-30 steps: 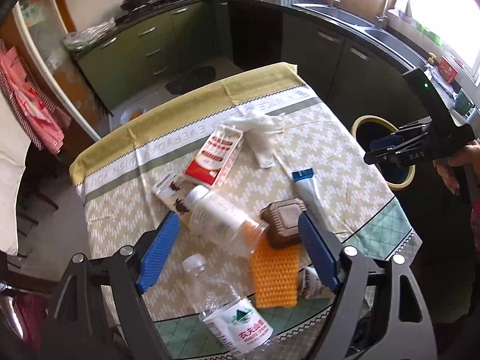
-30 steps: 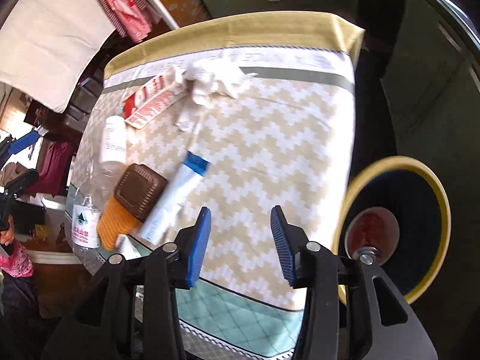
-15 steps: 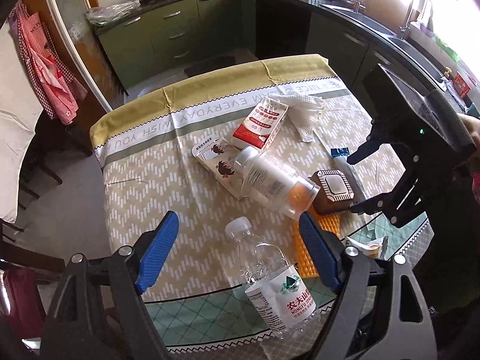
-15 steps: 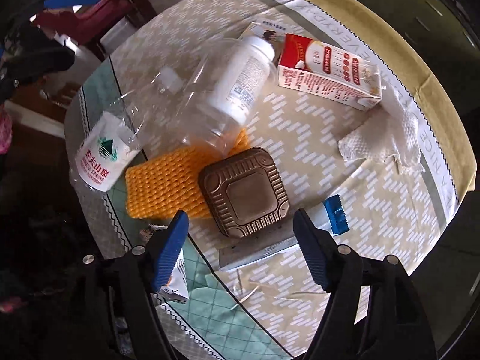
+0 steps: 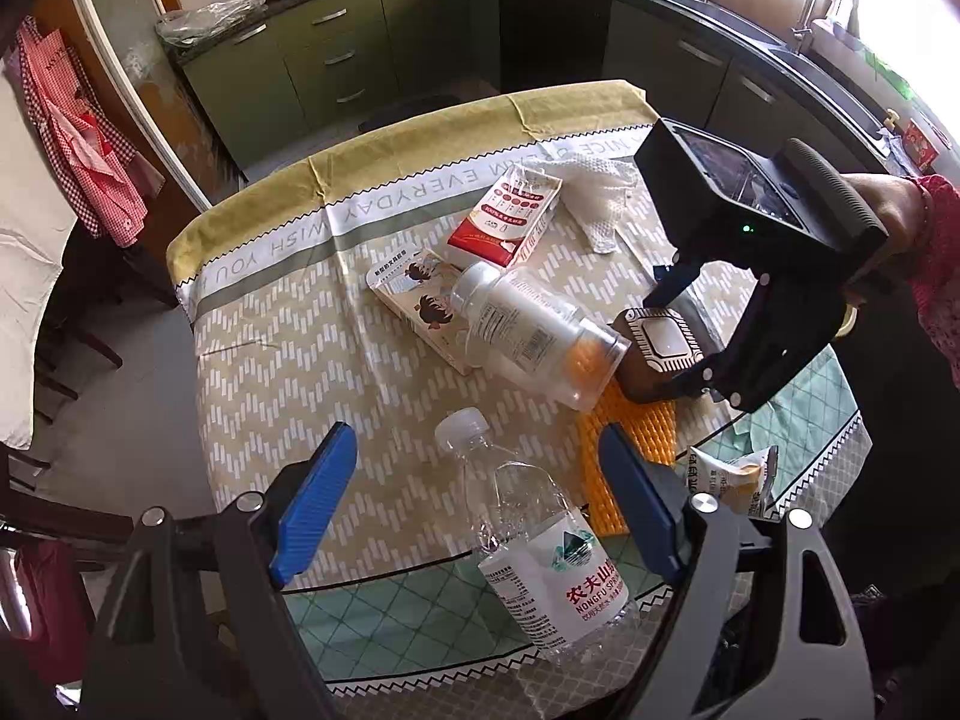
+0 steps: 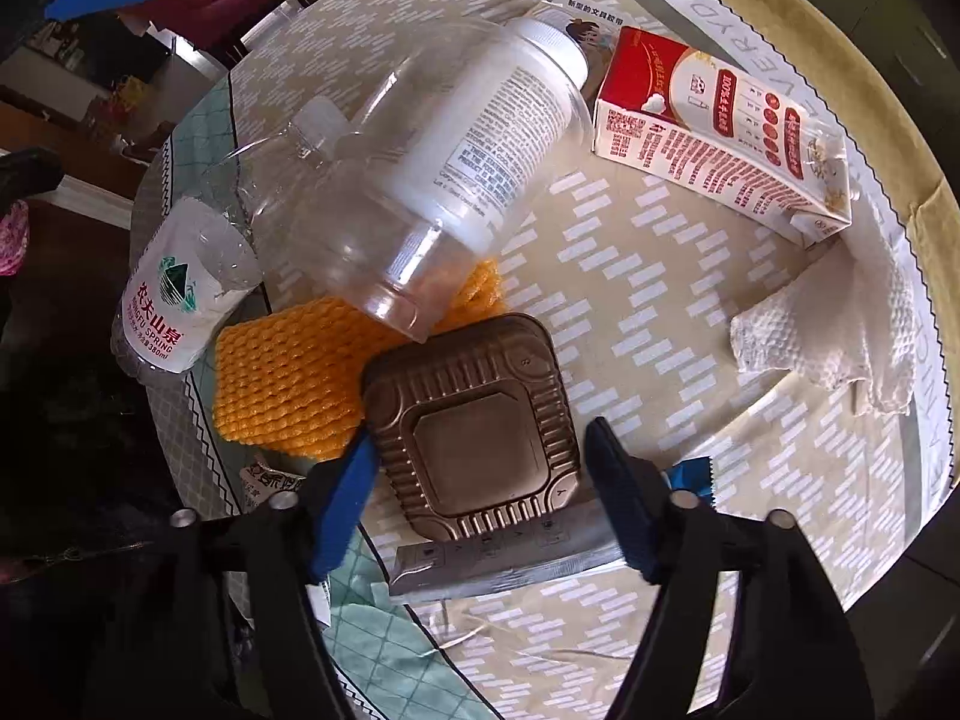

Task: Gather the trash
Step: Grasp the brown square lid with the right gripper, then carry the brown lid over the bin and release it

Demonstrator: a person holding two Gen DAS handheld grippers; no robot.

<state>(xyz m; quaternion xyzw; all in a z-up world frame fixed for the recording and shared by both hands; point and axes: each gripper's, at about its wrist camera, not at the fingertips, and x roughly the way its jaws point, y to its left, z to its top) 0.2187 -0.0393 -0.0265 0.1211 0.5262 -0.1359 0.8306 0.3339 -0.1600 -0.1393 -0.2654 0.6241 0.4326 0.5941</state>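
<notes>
Trash lies on a round table [image 5: 288, 348]. My right gripper [image 6: 480, 495] is open, its blue jaws on either side of a brown ribbed plastic tray [image 6: 474, 426], not closed on it. The tray [image 5: 660, 348] lies on an orange foam net [image 6: 288, 384] and a flat silver tube [image 6: 504, 552]. My left gripper [image 5: 474, 504] is open above a crushed clear water bottle [image 5: 540, 546]. A large clear jar [image 5: 534, 330] lies on its side mid-table. The right gripper's body [image 5: 756, 276] shows in the left wrist view.
A red and white carton [image 5: 510, 216], a cartoon-printed box [image 5: 420, 306], crumpled white paper towel [image 6: 840, 324] and a snack wrapper [image 5: 732, 474] also lie on the table. Green kitchen cabinets [image 5: 336, 60] stand behind. A chair [image 5: 54, 324] stands at left.
My right gripper swung from beside the bin over the table and dropped down around the brown tray. My left gripper pulled back toward the near edge, over the water bottle.
</notes>
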